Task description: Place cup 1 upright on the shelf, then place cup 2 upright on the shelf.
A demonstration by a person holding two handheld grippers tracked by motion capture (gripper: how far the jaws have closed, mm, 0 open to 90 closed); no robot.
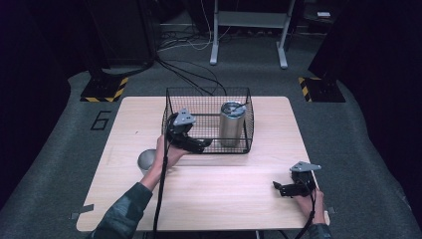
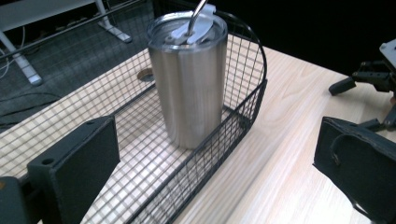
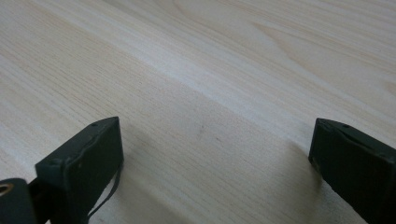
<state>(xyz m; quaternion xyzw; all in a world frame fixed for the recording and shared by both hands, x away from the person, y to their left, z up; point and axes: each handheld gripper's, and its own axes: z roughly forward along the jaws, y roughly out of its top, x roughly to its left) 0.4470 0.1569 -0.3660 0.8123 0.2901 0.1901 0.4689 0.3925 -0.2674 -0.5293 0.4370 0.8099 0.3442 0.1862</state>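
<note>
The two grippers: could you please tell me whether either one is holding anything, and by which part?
Nothing is held. The left gripper is open at the wire basket near the steel tumbler; the right gripper is open over the table.

High view: fixed above the person's side, facing forward and down, far enough to take in the whole table (image 1: 209, 199); left gripper view: close, low, looking across the wire basket (image 2: 243, 116) at the steel cup (image 2: 189, 84), both shared with the high view; right gripper view: very near, tilted down at bare tabletop.
</note>
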